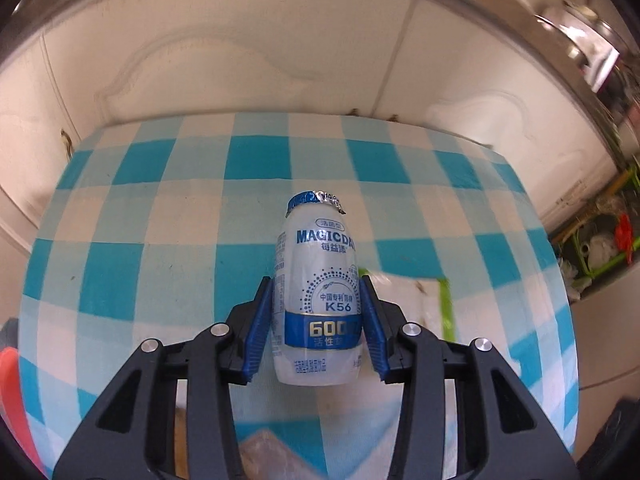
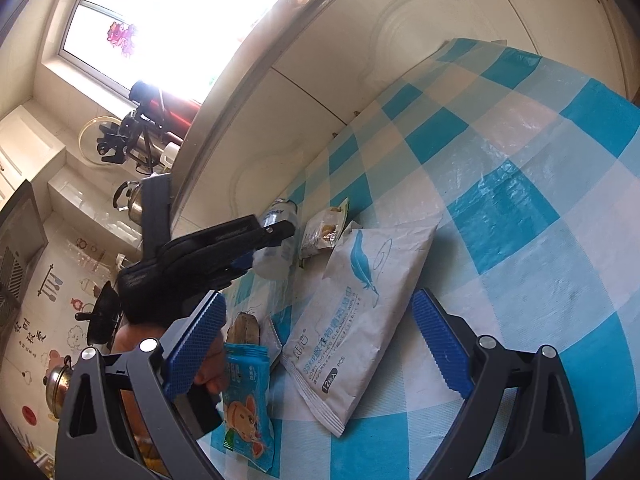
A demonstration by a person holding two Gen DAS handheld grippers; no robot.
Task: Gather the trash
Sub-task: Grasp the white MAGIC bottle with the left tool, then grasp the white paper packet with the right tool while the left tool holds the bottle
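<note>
1. Cream cabinet doors with moulded panels stand behind the bench, under a metal-edged counter; in the right wrist view a bright window and kitchen pots are seen far to the left.
2. Covering the bench is a glossy plastic cloth in blue, pale blue and white squares, a little wrinkled.
3. Largest of the trash is a flat white wipes pouch with a blue feather printed on it; it lies flat on the cloth, between the fingers of the right tongs as that camera sees it, but not touching them.
4. Near the pouch's lower left lies a blue snack wrapper with a cartoon animal, crumpled at its end.
5. Left tongs are closed on the small white plastic drink bottle; the blue ribbed pads press both its sides. The bottle has a rounded shape, a blue band, and its foil lid is torn and partly lifted. I cannot tell what is inside.
6. Right tongs are wide open and hold nothing.
7. Just beside the bottle, in the right wrist view, lies a small green-edged snack packet, touching the pouch's upper corner.
</note>
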